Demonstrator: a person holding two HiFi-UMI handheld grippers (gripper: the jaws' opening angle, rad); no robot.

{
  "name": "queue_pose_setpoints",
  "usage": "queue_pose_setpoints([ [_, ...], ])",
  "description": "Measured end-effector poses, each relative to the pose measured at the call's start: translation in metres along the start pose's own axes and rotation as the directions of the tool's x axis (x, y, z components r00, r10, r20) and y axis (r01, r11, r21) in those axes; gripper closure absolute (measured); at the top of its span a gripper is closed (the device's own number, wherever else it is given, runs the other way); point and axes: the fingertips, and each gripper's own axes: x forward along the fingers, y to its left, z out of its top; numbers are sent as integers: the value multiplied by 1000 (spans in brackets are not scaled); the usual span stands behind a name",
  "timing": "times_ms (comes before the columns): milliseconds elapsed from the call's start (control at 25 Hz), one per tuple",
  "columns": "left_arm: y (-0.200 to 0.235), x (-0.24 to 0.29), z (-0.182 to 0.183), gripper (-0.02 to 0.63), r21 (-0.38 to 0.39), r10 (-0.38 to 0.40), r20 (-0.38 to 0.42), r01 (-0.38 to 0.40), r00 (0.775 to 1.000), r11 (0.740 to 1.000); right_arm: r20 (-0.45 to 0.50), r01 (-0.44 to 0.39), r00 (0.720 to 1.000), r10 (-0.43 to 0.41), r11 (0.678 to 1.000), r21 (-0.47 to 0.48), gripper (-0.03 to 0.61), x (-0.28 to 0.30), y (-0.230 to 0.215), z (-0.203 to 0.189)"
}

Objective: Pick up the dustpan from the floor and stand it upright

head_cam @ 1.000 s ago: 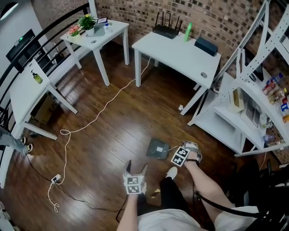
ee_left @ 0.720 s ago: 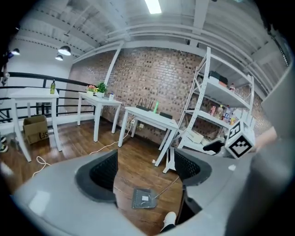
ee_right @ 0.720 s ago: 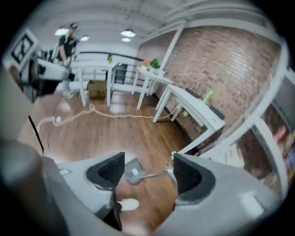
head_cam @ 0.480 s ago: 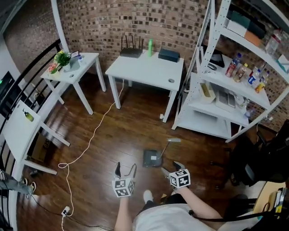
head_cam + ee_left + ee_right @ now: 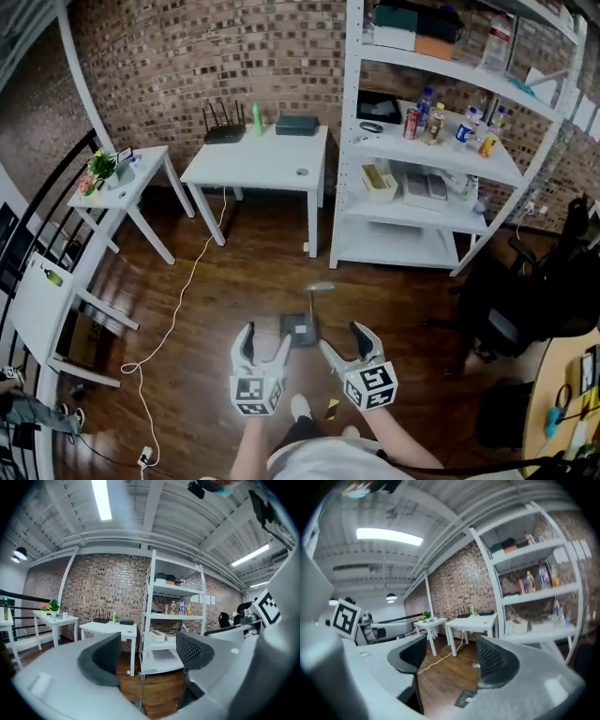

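Note:
The grey dustpan (image 5: 300, 329) stands on the wood floor with its thin handle (image 5: 319, 290) pointing up, untouched by either gripper. In the head view my left gripper (image 5: 264, 342) hangs open just left of it and my right gripper (image 5: 343, 339) hangs open just right of it, both raised above the floor. The left gripper view shows the handle (image 5: 141, 690) low between the open jaws of the left gripper (image 5: 147, 656), well beyond them. In the right gripper view the pan (image 5: 465, 698) lies below the open, empty right gripper (image 5: 452, 660).
A white shelving unit (image 5: 422, 187) with bottles and boxes stands behind the dustpan to the right. A white table (image 5: 262, 159) and a small plant table (image 5: 117, 178) are at the back left. A white cable (image 5: 178, 300) runs across the floor. A black chair (image 5: 525, 309) is at right.
The right gripper has let go of the dustpan handle and opened. Both grippers have risen from the floor and now point about level. The dustpan now stands with its handle up.

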Motion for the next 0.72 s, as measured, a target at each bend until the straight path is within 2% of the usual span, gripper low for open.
queue_pose_setpoints([
  [80, -33, -11, 4, 229, 22, 1, -9, -1, 1000, 1000, 43, 39, 999, -32, 985, -166, 268, -38, -2, 10],
  [120, -48, -18, 3, 229, 32, 8, -11, -8, 1000, 999, 67, 49, 997, -37, 981, -188, 268, -56, -5, 12],
  [160, -61, -26, 0, 229, 43, 18, -14, -17, 1000, 999, 90, 50, 995, -36, 987, -156, 268, -72, -9, 12],
  [240, -86, -41, -9, 229, 66, 28, -36, -25, 999, 997, 107, 28, 994, -28, 1000, 3, 269, -91, -22, 0],
  [320, -108, -50, -14, 229, 83, 29, -61, -24, 998, 996, 74, 18, 997, -26, 994, 109, 270, -99, -36, -16],
  [400, -120, -58, -8, 229, 89, 43, -62, -37, 997, 995, 55, 13, 998, -18, 995, 99, 270, -105, -41, -14],
  [520, -121, -76, 6, 229, 92, 66, -47, -61, 997, 994, 83, -4, 997, 2, 1000, 28, 270, -116, -29, 10],
  [720, -112, -86, 29, 229, 90, 46, 22, -48, 999, 995, 139, 57, 989, -44, 994, -92, 272, -127, -19, 57],
])
